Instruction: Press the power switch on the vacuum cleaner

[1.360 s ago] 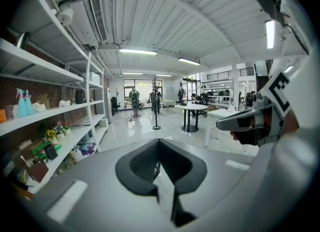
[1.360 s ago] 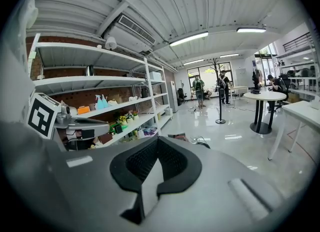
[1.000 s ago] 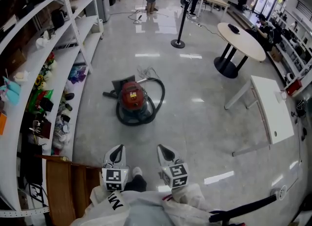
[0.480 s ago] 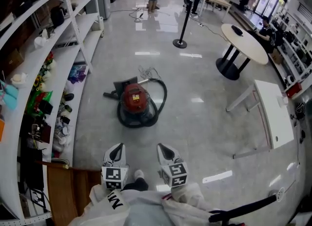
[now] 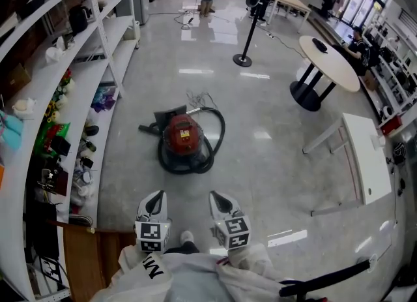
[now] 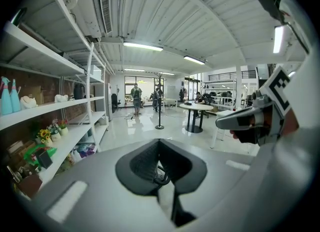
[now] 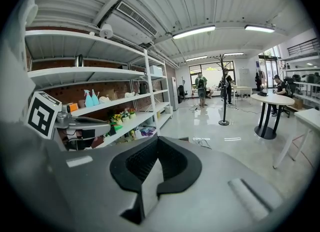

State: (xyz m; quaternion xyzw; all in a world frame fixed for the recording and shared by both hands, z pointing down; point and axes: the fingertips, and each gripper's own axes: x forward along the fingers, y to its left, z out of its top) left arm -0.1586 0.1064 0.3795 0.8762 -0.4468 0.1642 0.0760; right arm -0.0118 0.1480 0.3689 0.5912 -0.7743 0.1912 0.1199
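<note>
Vacuum cleaner point(image 5: 183, 136) slightly nearer, red, hose looped round, left gripper point(image 5: 156, 197) and right gripper point(image 5: 215, 197) closed

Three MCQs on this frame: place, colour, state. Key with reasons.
1. Where is the vacuum cleaner? A) on the floor, ahead of both grippers B) on the round table C) on a shelf
2. Its body colour? A) blue B) red C) yellow
3. Left gripper and right gripper are: A) shut on the hose B) pressing the switch C) shut, empty, clear of the vacuum cleaner
Key: 1 A, stands on floor beyond the jaws; 2 B, red shell; 3 C, both jaw pairs meet on nothing.
</note>
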